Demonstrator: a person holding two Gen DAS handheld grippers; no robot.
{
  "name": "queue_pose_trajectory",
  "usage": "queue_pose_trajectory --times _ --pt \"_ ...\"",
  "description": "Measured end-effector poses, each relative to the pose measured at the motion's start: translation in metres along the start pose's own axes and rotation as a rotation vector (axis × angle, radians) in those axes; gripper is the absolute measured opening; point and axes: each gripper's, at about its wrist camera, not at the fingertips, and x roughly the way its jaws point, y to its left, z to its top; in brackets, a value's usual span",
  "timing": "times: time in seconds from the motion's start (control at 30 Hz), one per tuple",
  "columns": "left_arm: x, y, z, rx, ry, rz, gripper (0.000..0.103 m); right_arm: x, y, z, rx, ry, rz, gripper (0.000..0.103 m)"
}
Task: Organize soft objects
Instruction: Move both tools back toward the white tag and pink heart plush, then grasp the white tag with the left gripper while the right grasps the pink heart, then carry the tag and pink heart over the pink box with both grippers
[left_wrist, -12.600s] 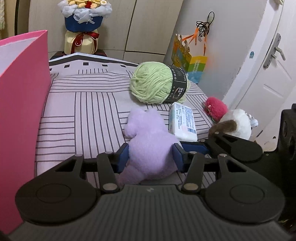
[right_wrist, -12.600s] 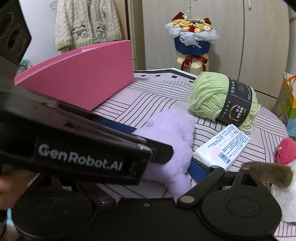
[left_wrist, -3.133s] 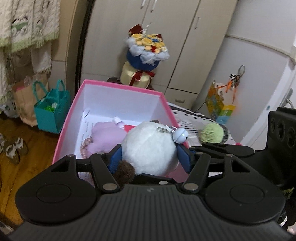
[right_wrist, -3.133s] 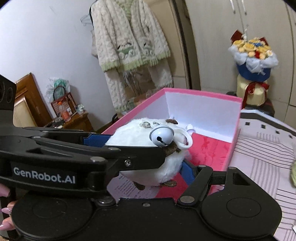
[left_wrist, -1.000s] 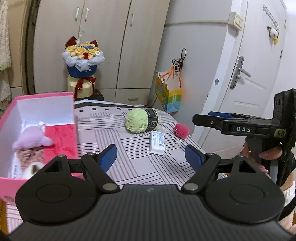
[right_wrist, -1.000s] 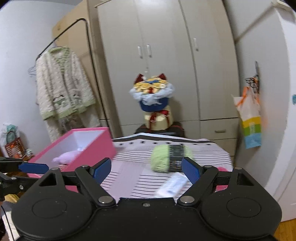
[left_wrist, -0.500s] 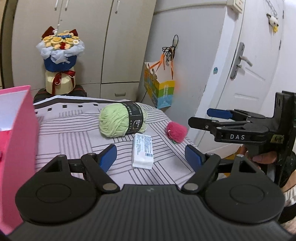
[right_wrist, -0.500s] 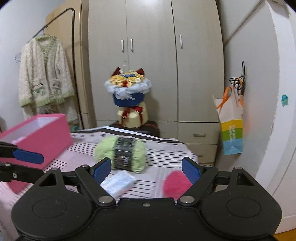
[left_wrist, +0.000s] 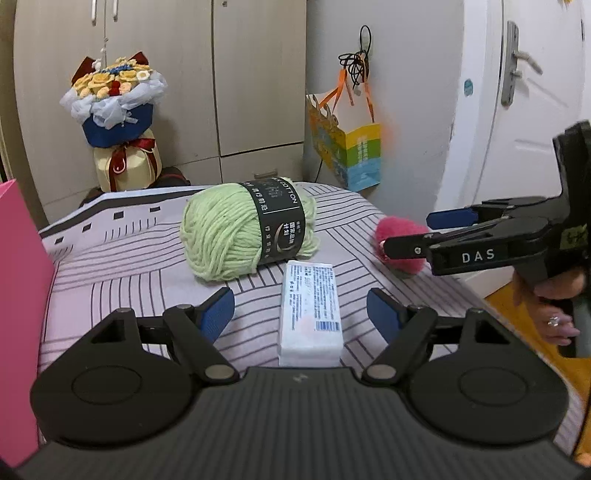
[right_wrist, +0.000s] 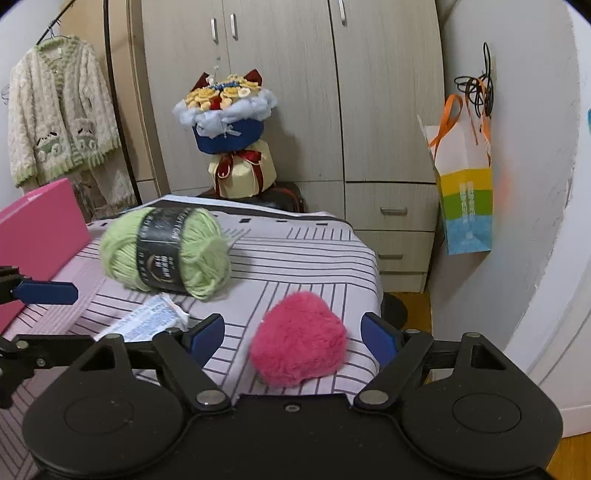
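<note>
My right gripper (right_wrist: 291, 334) is closing — its blue pads flank the pink fluffy pompom (right_wrist: 299, 343) near the table's right edge without touching it. I judge it light and squashy, best pinched across its middle. My left gripper (left_wrist: 301, 314) stands wide over the white tissue pack (left_wrist: 309, 308) — soft, slippery wrap, best gripped across its long sides.

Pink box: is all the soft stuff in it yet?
Not yet. The pink box hides its inside here, so what is done cannot be told. The left gripper and right gripper are open and empty, the right lined up on the pink pom-pom. The green yarn and white packet still lie out.
</note>
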Motion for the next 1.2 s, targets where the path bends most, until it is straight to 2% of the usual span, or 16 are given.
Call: queue_pose_trajectory --times 0.13,0.2,0.23,0.33,0.4,0.47,0.6,0.63,0.73,0.93,1.2 --pt "0.017 -0.004 0.002 0.006 0.031 0.025 0.077 0.011 -0.002 0.000 -0.009 0.024 0.005 0.083" --pt "0.027 -0.005 0.004 -0.001 0.084 0.038 0.070 0.014 -0.003 -0.001 -0.004 0.034 0.014 0.082" --pt "0.031 -0.005 0.003 -0.003 0.106 0.029 0.061 0.016 -0.003 0.000 0.004 0.041 0.021 0.080" --pt "0.036 -0.005 -0.001 -0.032 0.118 0.038 0.061 0.021 0.000 -0.002 -0.004 0.060 0.023 0.069" --pt "0.038 -0.007 -0.002 -0.021 0.108 0.057 0.061 0.024 0.009 -0.004 -0.061 0.059 -0.016 0.056" --pt "0.042 -0.009 -0.001 -0.020 0.113 0.070 0.061 0.023 0.018 -0.007 -0.109 0.051 -0.049 0.056" --pt "0.049 -0.017 0.000 -0.012 0.101 0.101 0.061 0.016 0.027 -0.010 -0.120 0.053 -0.080 0.055" --pt "0.050 -0.017 0.000 -0.015 0.098 0.108 0.058 0.013 0.029 -0.011 -0.112 0.058 -0.082 0.055" --pt "0.048 -0.019 0.002 -0.011 0.106 0.098 0.039 0.000 0.038 -0.017 -0.094 0.070 -0.092 0.055" --pt "0.031 -0.017 -0.002 -0.011 0.130 0.079 0.038 -0.026 0.056 -0.040 -0.001 0.054 -0.061 0.055" --pt "-0.013 -0.005 -0.018 -0.083 0.093 0.086 0.038 -0.064 0.084 -0.061 0.024 0.013 -0.025 0.055"
